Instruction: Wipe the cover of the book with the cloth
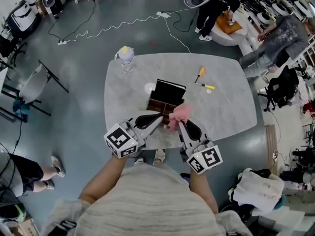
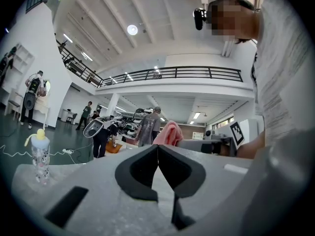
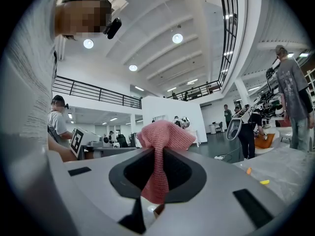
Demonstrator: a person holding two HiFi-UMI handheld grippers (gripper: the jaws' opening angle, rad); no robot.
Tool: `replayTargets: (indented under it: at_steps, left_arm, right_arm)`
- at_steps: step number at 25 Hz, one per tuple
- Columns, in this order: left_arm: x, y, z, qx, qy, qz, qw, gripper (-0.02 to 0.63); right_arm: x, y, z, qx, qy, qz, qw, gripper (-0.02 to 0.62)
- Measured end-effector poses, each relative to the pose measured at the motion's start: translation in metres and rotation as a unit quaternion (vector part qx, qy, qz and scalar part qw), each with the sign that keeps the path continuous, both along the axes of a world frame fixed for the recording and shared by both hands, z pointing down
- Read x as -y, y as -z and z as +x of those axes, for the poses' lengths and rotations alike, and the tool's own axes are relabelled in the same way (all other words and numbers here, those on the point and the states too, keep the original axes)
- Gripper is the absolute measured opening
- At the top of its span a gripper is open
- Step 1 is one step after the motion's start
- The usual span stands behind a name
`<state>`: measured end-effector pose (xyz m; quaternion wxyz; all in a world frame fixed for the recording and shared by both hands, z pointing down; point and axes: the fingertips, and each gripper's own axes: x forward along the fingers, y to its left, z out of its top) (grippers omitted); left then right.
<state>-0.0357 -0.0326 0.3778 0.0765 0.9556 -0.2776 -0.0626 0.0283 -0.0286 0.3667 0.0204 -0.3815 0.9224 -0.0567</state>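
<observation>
A dark book [image 1: 166, 96] with a black cover and a brown lower part lies near the front of the grey table [image 1: 221, 107]. My right gripper [image 1: 178, 122] is shut on a pink cloth [image 1: 179, 113], which bunches at the book's front right corner. In the right gripper view the cloth [image 3: 160, 139] hangs from between the closed jaws of the right gripper [image 3: 157, 151]. My left gripper [image 1: 161, 117] points at the book's front edge from the left. In its own view the left gripper [image 2: 158, 146] is shut with nothing in it, and the cloth [image 2: 170, 132] shows just beyond.
A small bottle with a yellow cap [image 1: 126, 55] stands at the table's far left corner. An orange screwdriver [image 1: 199, 73] and a yellow pen [image 1: 206, 86] lie at the far right. A person [image 1: 275, 41] stands beyond the table, and chairs are on the floor at the left.
</observation>
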Motion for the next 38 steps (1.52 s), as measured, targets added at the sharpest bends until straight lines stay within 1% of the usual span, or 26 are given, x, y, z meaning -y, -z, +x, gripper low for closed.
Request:
replayTargets:
  at_steps: [3, 9, 16, 22, 24, 26, 27, 31, 33, 35, 38]
  left_arm:
    - [0.01, -0.003, 0.007, 0.009, 0.003, -0.004, 0.9999, 0.015]
    - [0.029, -0.011, 0.012, 0.028, 0.014, 0.006, 0.9995, 0.015]
    - [0.066, -0.015, 0.008, 0.059, 0.034, 0.018, 0.9975, 0.017]
    - [0.097, -0.022, 0.009, 0.101, 0.033, 0.026, 0.994, 0.02]
    - [0.107, -0.025, 0.012, 0.12, 0.025, 0.031, 0.9919, 0.04]
    - [0.119, -0.03, 0.017, 0.146, 0.015, 0.037, 0.9884, 0.118]
    - [0.124, -0.032, 0.019, 0.16, 0.011, 0.04, 0.9862, 0.136]
    - [0.146, -0.046, 0.025, 0.216, -0.009, 0.052, 0.9751, 0.146]
    - [0.157, -0.056, 0.027, 0.247, -0.023, 0.053, 0.9672, 0.176]
    - [0.165, -0.072, 0.03, 0.282, -0.048, 0.05, 0.957, 0.206]
    - [0.175, -0.093, 0.032, 0.325, -0.084, 0.039, 0.9413, 0.214]
  right_arm:
    - [0.012, -0.001, 0.008, 0.004, 0.002, -0.001, 1.0, 0.049]
    - [0.029, -0.009, 0.015, 0.003, 0.005, -0.006, 1.0, 0.049]
    - [0.049, -0.018, 0.028, 0.001, 0.004, -0.006, 1.0, 0.049]
    - [0.063, -0.026, 0.039, -0.004, 0.002, -0.008, 1.0, 0.049]
    - [0.067, -0.029, 0.042, -0.005, 0.0, -0.01, 1.0, 0.049]
    - [0.071, -0.033, 0.047, -0.005, -0.003, -0.012, 1.0, 0.049]
    - [0.072, -0.035, 0.048, -0.005, -0.004, -0.014, 1.0, 0.049]
    - [0.076, -0.044, 0.053, -0.008, -0.007, -0.02, 1.0, 0.049]
    - [0.079, -0.047, 0.054, -0.01, -0.007, -0.024, 1.0, 0.049]
    - [0.08, -0.051, 0.055, -0.009, -0.009, -0.028, 1.0, 0.049]
    - [0.082, -0.057, 0.058, -0.009, -0.013, -0.032, 0.999, 0.049]
